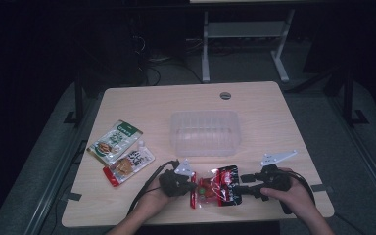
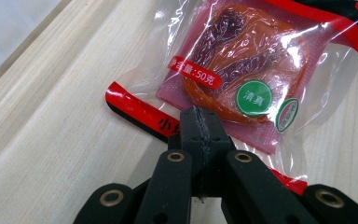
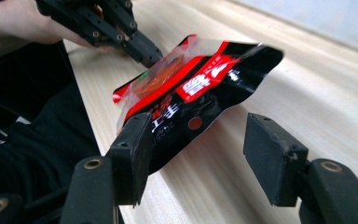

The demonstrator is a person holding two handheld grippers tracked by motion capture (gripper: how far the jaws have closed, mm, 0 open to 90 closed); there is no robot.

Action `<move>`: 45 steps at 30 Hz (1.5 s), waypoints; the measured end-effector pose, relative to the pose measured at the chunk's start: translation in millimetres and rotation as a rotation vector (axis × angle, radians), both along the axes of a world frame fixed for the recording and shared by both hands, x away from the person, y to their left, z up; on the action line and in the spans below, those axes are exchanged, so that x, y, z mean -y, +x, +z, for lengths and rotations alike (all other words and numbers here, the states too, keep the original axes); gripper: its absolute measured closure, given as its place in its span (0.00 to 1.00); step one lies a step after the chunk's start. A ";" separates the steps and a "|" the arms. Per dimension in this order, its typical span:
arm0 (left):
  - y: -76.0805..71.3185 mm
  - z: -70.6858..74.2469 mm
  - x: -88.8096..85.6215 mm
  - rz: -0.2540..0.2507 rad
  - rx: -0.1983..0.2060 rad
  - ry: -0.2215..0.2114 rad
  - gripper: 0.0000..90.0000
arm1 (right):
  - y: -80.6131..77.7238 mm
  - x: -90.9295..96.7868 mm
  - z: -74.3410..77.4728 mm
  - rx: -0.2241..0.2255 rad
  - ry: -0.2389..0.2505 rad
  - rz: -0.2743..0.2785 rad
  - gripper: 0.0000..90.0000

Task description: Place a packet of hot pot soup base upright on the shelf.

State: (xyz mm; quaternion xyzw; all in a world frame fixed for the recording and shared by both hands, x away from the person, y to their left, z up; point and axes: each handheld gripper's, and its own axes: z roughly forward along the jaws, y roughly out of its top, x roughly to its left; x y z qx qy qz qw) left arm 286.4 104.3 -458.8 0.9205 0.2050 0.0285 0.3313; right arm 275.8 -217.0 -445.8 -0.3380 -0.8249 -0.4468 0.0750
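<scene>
A red and black snack packet with a clear window lies near the table's front edge between my two grippers. My left gripper is shut on the packet's clear edge, and in the high view this gripper sits at the packet's left end. My right gripper stands open, and the packet's black end reaches in between its jaws, close to the left pad. That end is lifted slightly off the wood. In the high view the right gripper points left at the packet. The left gripper also appears far off in the right gripper view.
A clear plastic container stands mid-table behind the packet. Two more snack packets, one green and white and one with a red edge, lie at the left. A round cable port sits near the far edge of the table.
</scene>
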 end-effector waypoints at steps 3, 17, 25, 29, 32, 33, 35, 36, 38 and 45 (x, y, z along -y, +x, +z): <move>-0.3 0.1 0.2 0.001 0.002 0.001 1.00 | 1.0 -2.6 -2.8 -0.015 0.001 0.008 0.47; 0.1 -0.2 -0.5 0.004 -0.003 -0.002 1.00 | 11.2 -25.8 -10.5 -0.040 0.031 0.069 0.66; -0.6 -0.5 -0.7 0.015 -0.007 -0.009 1.00 | 13.2 -38.3 -11.0 -0.038 0.011 0.133 0.74; -0.1 -1.0 -1.7 0.018 -0.009 -0.014 1.00 | 9.7 -34.8 -9.9 -0.039 0.023 0.132 0.78; -0.3 -1.2 -1.6 0.022 -0.012 -0.020 1.00 | 6.2 -33.5 -9.8 -0.049 0.025 0.135 0.82; -0.2 -1.1 -1.9 0.018 -0.008 -0.015 1.00 | 5.7 -33.3 -9.9 -0.050 0.025 0.135 0.85; -0.2 -1.1 -1.8 0.019 -0.008 -0.015 1.00 | 5.5 -32.6 -9.8 -0.050 0.030 0.138 0.86; -0.1 -1.0 -1.9 0.017 -0.009 -0.014 1.00 | 5.6 -32.1 -9.6 -0.054 0.031 0.137 0.87; -0.1 -1.0 -1.9 0.017 -0.010 -0.014 1.00 | 5.7 -30.2 -8.7 -0.054 0.033 0.135 0.90; -0.1 -1.0 -1.8 0.017 -0.008 -0.014 1.00 | 7.6 -29.0 -6.6 -0.069 0.043 0.134 1.00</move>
